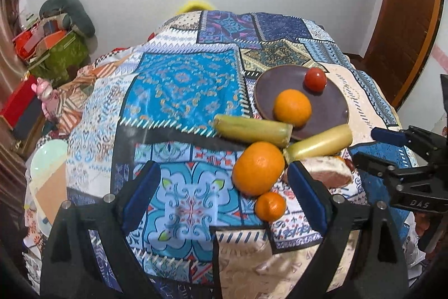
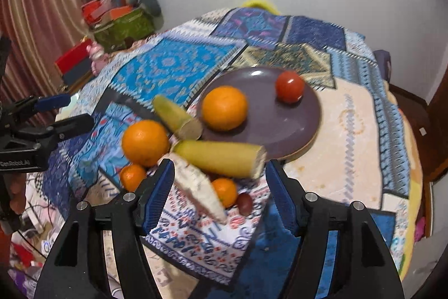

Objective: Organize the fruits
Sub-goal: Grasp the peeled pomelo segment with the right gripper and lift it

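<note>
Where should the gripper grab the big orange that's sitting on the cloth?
Grip the big orange around its widest middle, coming from above. It is round, so any lower or higher grip could slip. The yellow-green pieces crowd its far side, and the small orange sits close in front.

Soft, even indoor light fills both views, bright enough to show colours clearly. Shadows are faint and short, pooling just under the fruit. A pale sheen lies on the purple plate (image 2: 302, 116), and a small highlight on the tomato (image 2: 289, 86). Strong fisheye distortion bulges the table and bends the far wall; dark vignetting rounds the corners. The right wrist view is slightly smeared by motion, especially the near fruit; the left wrist view is sharper.
</note>
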Available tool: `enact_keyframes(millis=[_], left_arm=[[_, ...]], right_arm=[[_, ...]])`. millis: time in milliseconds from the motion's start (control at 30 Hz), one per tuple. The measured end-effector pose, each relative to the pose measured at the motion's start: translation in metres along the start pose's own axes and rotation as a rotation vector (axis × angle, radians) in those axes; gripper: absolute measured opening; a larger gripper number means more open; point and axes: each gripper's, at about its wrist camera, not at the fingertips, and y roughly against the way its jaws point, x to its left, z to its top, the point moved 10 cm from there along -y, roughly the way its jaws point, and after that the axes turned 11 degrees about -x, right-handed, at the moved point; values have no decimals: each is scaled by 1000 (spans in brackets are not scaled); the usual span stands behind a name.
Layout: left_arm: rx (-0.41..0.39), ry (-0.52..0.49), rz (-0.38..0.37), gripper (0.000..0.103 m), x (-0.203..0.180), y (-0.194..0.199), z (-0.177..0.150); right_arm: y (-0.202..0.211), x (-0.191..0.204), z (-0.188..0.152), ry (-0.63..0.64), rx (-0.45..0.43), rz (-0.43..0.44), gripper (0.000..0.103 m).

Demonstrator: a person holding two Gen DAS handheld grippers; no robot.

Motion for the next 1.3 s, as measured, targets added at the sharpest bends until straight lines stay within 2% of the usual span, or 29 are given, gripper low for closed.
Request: enact_keyframes(millis=[167,333,533,700,733,833,900,1000,1133,1233,1300], left_arm=[[24,-14,6,93,5,-2,-15],[49,-14,-1,93,7,-6,-30],[71,5,-13,93,7,-12,-41],[80,18,-24,93,6,-14,-46],[82,20,-26,93,6,-14,-46],[84,26,-27,93,6,-13,-47],[85,28,-29,93,6,-12,-48],[87,28,-26,93,7,-11,-50],[99,39,-27,93,8,-12,-54],[103,48,-33,93,6,-13,-56],[107,44,-35,93,4,-14,-57]], right_arm=[[-17,13,-14,11,58,38,64],[-28,23,-23,18,108,78,47],[-35,30,-28,36,130,76,44],[-24,43,-32,42,152,163,34],[-24,48,-35,45,167,185,34],[-34,53,-43,92,195,154,34],[-41,56,-49,85,225,173,34],[-43,57,-49,76,224,187,35],[-42,58,-53,63,243,213,44],[-43,63,-59,65,260,233,45],[-46,63,-60,81,258,216,47]])
